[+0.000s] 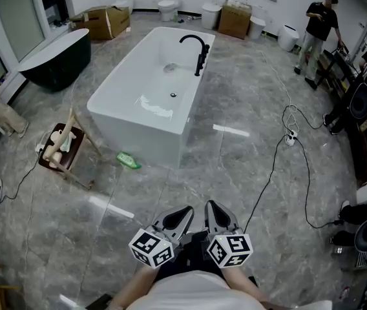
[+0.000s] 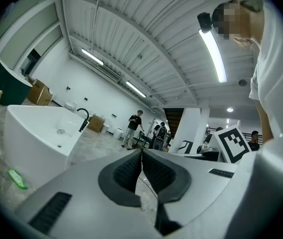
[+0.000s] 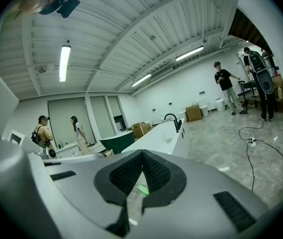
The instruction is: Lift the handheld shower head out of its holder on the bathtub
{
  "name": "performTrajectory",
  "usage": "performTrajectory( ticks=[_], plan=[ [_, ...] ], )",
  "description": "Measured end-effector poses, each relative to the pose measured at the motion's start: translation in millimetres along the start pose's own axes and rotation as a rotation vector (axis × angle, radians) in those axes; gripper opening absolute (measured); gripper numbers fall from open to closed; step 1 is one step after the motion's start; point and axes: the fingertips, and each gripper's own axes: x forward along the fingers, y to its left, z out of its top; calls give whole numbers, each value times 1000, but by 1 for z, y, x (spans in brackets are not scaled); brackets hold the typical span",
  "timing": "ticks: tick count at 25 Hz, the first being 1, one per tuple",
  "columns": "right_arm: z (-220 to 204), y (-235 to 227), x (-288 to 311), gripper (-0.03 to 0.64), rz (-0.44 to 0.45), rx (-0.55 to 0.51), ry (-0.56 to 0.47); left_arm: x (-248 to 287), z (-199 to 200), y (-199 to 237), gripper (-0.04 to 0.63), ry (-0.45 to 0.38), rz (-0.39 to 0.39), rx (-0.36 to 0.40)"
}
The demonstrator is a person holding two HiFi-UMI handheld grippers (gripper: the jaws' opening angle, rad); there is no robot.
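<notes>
left claw [image 1: 185,212] and right claw [image 1: 212,206] sit side by side, jaws together and empty, forearms [image 1: 130,289] seemingly tucked in.

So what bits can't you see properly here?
- Shower head: in the head view, too small to pick out from the black tap on the bathtub.
- Green thing on the floor: too small to name in any view.
- Bathtub's near side, right gripper view: hidden behind the right gripper.
</notes>
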Motion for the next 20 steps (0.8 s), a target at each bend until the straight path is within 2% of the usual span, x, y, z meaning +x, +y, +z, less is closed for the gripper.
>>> performTrajectory(
  ticks=[9, 20],
  plan=[
    [-3, -17, 10, 18, -17, 61, 7, 9, -3, 10, 13, 4, 20, -30],
    [31, -59, 71, 18, 23, 26, 0, 78, 19, 40, 12, -5, 22, -8]
  ],
)
